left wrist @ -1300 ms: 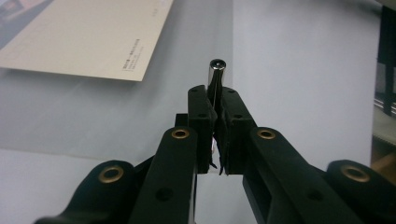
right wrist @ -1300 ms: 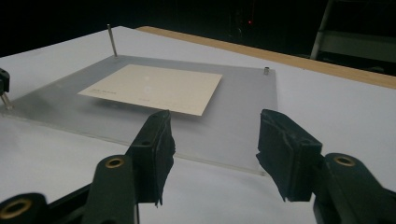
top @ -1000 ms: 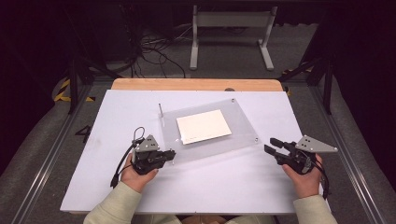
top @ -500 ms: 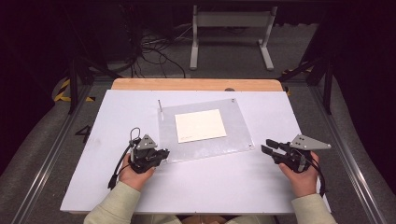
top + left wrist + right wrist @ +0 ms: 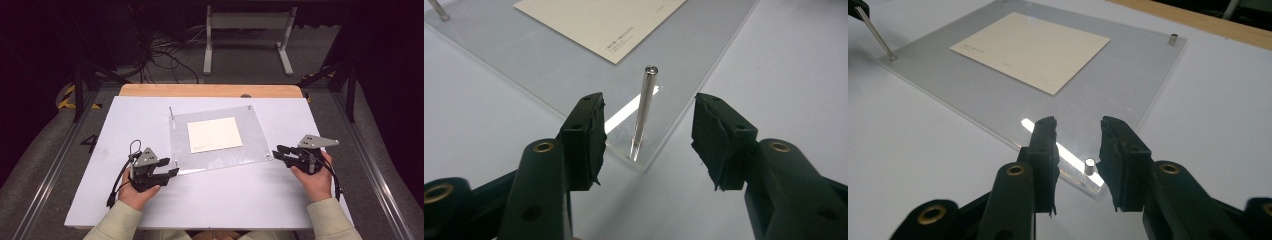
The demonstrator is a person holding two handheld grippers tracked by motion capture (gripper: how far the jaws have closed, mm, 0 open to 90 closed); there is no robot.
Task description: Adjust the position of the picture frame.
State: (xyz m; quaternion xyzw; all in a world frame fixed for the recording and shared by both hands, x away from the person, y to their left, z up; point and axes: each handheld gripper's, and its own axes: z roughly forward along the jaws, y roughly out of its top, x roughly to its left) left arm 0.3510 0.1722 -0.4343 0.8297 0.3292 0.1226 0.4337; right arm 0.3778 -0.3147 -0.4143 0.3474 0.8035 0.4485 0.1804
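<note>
The left gripper (image 5: 169, 167) sits near the person's side of the white table (image 5: 125, 125), at the near left corner of a clear plastic plate (image 5: 250, 145). Its jaws have just been opening and now stand wide apart. A thin metal pin (image 5: 644, 107) stands up from that corner of the plate. In the left gripper view the pin is between the two black jaws, but neither pad touches it.

The right gripper (image 5: 278, 152) is at the near right corner of the plate. Its jaws have just been closing a little, with a gap left between them. A short metal stud (image 5: 1090, 166) sits in that corner. In the right gripper view the stud is between the jaws, very close to the right one. I cannot tell if they touch.

The plate lies flat in the middle of the table. A cream card (image 5: 215, 134) lies at its middle. At the far left corner a second thin pin (image 5: 171, 116) stands up. At the far right corner there is another short stud (image 5: 1173, 38).
</note>
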